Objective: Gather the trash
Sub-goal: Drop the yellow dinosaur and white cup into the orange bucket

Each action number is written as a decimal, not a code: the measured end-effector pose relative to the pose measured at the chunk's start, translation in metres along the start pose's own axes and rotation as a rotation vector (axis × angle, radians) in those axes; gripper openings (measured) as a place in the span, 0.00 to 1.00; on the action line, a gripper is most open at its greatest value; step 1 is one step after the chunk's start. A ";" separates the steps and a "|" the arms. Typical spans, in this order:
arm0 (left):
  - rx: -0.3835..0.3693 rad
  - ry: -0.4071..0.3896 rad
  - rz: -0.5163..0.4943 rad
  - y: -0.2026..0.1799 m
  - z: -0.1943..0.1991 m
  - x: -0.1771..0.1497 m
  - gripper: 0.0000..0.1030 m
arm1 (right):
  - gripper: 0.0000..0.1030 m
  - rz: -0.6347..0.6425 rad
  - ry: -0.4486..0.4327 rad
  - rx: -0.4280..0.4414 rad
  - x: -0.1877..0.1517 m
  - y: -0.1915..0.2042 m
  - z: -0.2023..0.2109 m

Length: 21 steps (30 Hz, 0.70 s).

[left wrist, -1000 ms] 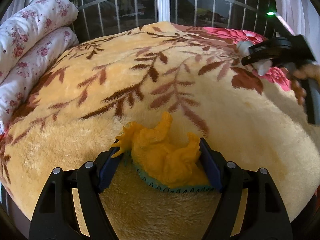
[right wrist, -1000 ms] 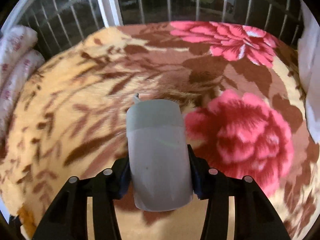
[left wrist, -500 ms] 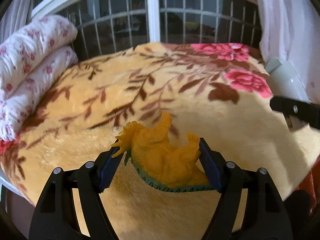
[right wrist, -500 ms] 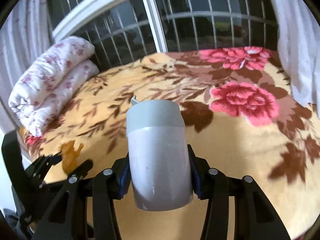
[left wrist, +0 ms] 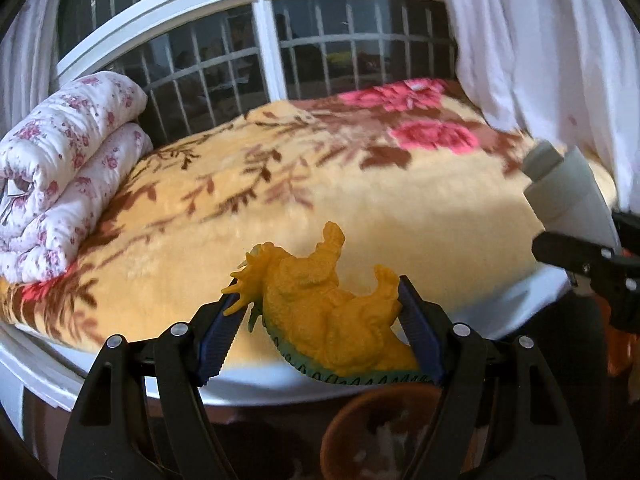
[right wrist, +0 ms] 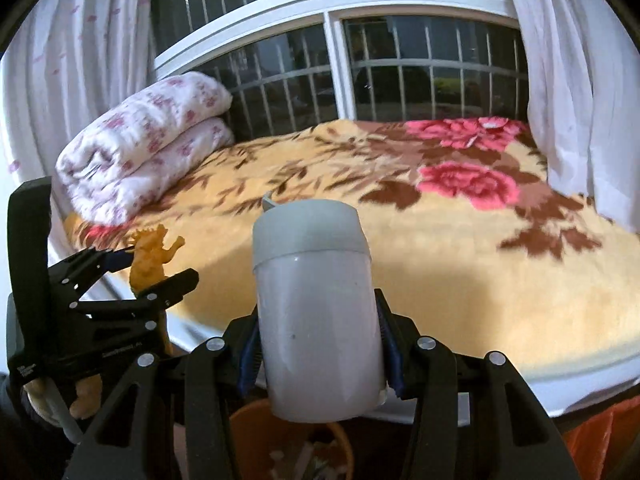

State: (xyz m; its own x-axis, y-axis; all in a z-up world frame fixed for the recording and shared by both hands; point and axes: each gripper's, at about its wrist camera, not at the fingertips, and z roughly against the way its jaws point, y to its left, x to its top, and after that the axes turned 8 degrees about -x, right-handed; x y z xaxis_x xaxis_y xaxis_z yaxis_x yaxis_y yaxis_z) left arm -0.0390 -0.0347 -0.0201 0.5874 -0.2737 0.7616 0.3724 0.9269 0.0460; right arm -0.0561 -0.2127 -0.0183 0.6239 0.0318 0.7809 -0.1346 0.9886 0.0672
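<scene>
Both pieces are off the bed [right wrist: 460, 264]. The left gripper [left wrist: 320, 320] clamps the yellow toy dinosaur [left wrist: 328, 308], the right gripper [right wrist: 320, 344] the grey cup [right wrist: 316, 312]. Dropping them into what looks like an orange bin [right wrist: 248, 432] below is left.

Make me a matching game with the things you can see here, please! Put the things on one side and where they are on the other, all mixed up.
Things:
1. yellow dinosaur toy
2. white bottle with grey cap
3. folded floral quilt
4. orange bin

Places:
A. at the left end of the flowered blanket
B. below, beside the bed
C. in the left hand-held gripper
D. in the right hand-held gripper

Pairs: 1-C, 2-D, 3-A, 4-B
</scene>
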 end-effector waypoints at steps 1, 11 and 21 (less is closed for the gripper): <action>-0.008 0.016 -0.014 -0.003 0.002 -0.010 0.70 | 0.47 0.007 0.015 0.004 -0.008 0.002 0.001; -0.071 0.241 -0.051 -0.009 -0.030 -0.098 0.70 | 0.47 0.057 0.217 -0.022 -0.086 0.026 -0.032; -0.105 0.464 -0.022 -0.004 -0.118 -0.133 0.70 | 0.45 0.152 0.432 -0.029 -0.122 0.036 -0.113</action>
State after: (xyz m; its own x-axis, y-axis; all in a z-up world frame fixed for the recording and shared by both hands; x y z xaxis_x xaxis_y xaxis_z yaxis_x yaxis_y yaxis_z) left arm -0.0335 -0.0319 -0.1976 0.8286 -0.4009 0.3907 0.4451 0.8951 -0.0254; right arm -0.0503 -0.1643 -0.1812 0.8632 0.2293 0.4499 -0.2320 0.9714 -0.0500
